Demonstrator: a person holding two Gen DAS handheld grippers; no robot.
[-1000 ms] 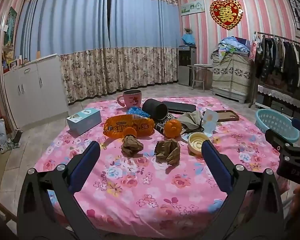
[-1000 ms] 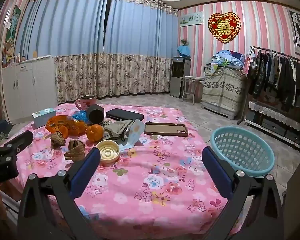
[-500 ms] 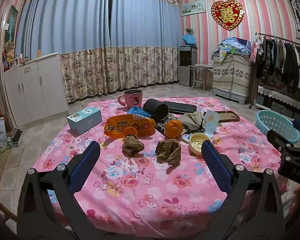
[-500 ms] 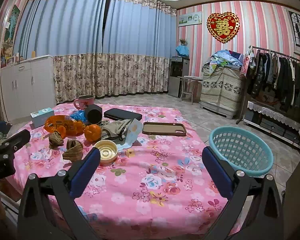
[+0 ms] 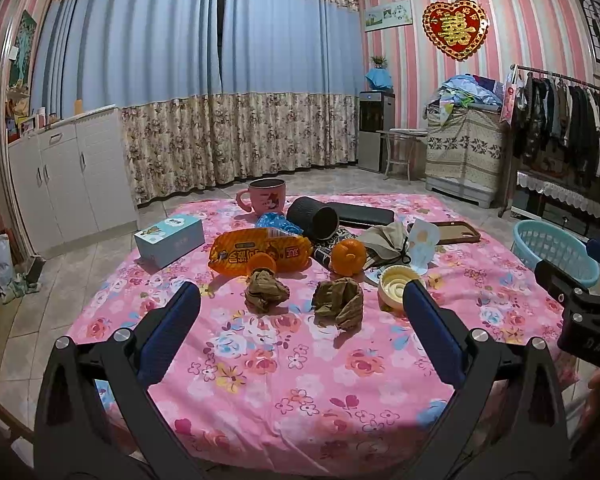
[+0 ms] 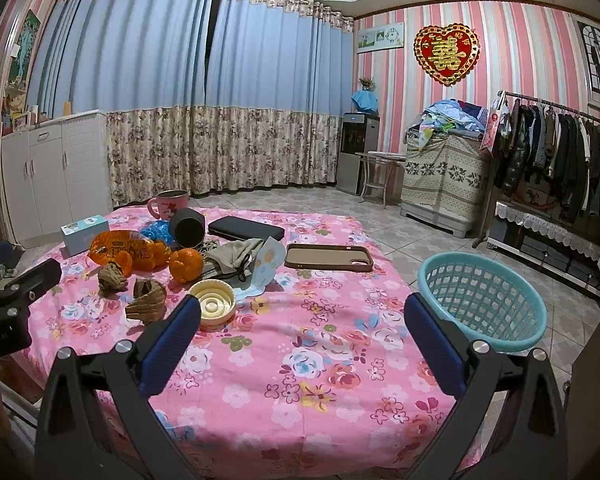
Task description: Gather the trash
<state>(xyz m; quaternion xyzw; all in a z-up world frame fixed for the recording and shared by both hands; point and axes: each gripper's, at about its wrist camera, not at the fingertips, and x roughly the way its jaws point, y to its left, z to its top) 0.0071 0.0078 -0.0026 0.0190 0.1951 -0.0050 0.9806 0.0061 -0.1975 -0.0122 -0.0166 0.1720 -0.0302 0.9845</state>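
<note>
Two crumpled brown paper wads (image 5: 266, 291) (image 5: 338, 303) lie on the pink floral tablecloth (image 5: 284, 364), with an orange snack wrapper (image 5: 256, 254), a cream plastic lid (image 5: 396, 286) and a blue wrapper (image 5: 274, 222) near them. The wads also show in the right wrist view (image 6: 112, 276) (image 6: 148, 300). A light blue basket (image 6: 482, 300) stands off the table's right side. My left gripper (image 5: 296, 300) is open and empty, hovering over the near table edge short of the wads. My right gripper (image 6: 300, 312) is open and empty, between the lid (image 6: 213, 303) and the basket.
On the table also stand a pink mug (image 5: 265, 196), a tissue box (image 5: 168, 240), a black cup on its side (image 5: 314, 220), oranges (image 5: 348, 256), a cloth pouch (image 5: 386, 240), a phone case (image 6: 328, 258) and a black wallet (image 6: 244, 228). A clothes rack (image 6: 560, 152) stands right.
Both views have shifted slightly; the table items sit a touch farther away. Both grippers stay open and empty.
</note>
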